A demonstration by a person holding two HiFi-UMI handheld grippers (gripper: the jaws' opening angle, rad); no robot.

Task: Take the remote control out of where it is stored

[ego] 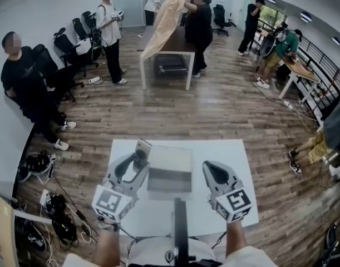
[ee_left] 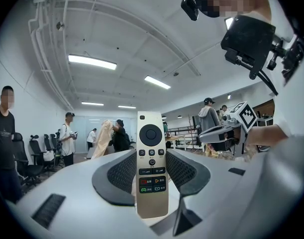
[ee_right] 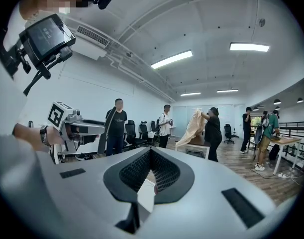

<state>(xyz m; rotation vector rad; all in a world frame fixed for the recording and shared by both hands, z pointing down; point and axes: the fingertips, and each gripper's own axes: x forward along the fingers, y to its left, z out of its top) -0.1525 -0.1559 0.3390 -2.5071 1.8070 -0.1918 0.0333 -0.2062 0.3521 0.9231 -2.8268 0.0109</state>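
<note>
A pale gold remote control [ee_left: 152, 168] with a round pad and coloured buttons stands upright between the jaws of my left gripper [ee_left: 152, 156], which is shut on its lower half. In the head view the remote [ego: 142, 147] is lifted clear, just left of a clear lidded storage box [ego: 170, 168] on the white table [ego: 231, 154]. My right gripper [ego: 210, 168] hovers to the right of the box. Its jaws are shut with nothing between them [ee_right: 151, 151]. Both grippers point up and away from the table.
The small white table is ringed by wood floor. Cables and gear [ego: 58, 216] lie on the floor at the left. Several people stand around a second table [ego: 167, 43] with a tan cloth in the background. Office chairs [ego: 69, 43] line the left wall.
</note>
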